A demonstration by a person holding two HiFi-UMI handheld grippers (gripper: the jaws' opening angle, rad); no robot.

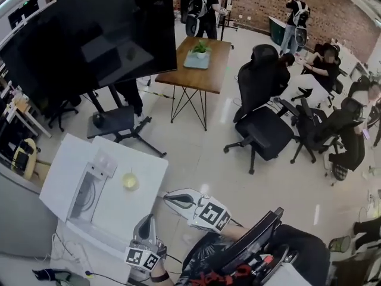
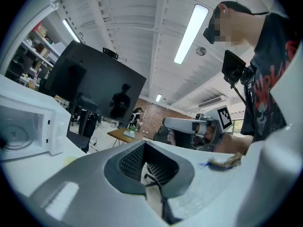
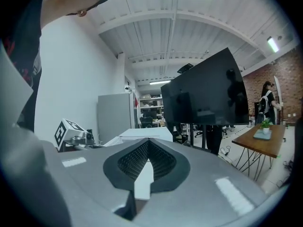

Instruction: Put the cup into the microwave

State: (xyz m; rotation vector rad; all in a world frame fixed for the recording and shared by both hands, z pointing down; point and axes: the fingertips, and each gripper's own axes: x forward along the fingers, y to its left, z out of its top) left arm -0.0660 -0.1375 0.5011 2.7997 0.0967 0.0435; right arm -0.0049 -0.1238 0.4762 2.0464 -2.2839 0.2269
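Here, the reach has not begun. The cup (image 1: 130, 180) stands untouched on the table (image 1: 128, 210) beside the microwave (image 1: 89, 189). The left gripper (image 1: 147, 219) and right gripper (image 1: 167, 198) hover near it, both closed and empty. Next, one should open and approach the cup.

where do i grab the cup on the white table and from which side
Probably grip the cup across its side wall, just under the rim, coming in level from the near right. It stands upright, open top up, with the microwave close on its left.
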